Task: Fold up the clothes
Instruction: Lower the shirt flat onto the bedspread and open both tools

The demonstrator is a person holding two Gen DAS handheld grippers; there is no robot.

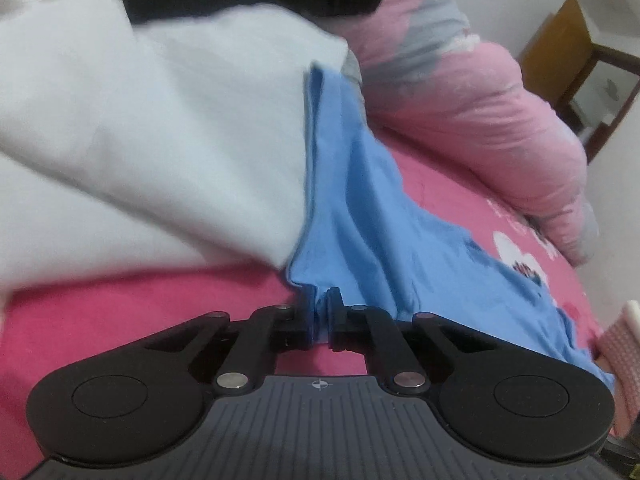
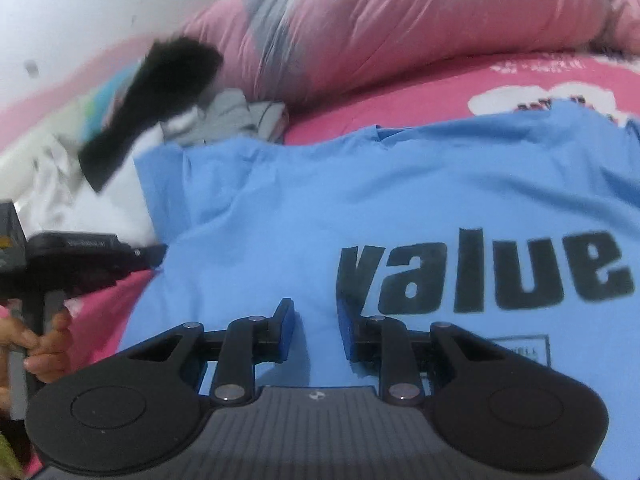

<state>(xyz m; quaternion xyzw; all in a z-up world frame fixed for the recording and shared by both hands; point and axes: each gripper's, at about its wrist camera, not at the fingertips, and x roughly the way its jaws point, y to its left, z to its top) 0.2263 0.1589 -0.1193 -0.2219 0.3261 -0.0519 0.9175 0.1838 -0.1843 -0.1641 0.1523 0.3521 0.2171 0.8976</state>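
Pinching soft blue shirt (image 1: 360,208), left claw (image 1: 320,300)

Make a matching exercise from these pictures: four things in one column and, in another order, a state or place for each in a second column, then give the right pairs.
Things:
1. left tongs
2. right tongs
3. blue T-shirt
4. pink quilt

States or places:
A. bunched along the far side of the bed
B. open, above the cloth
C. spread on the pink sheet, with the word "value" printed on it
D. shut on an edge of the cloth

Pairs: 1-D, 2-B, 3-C, 4-A
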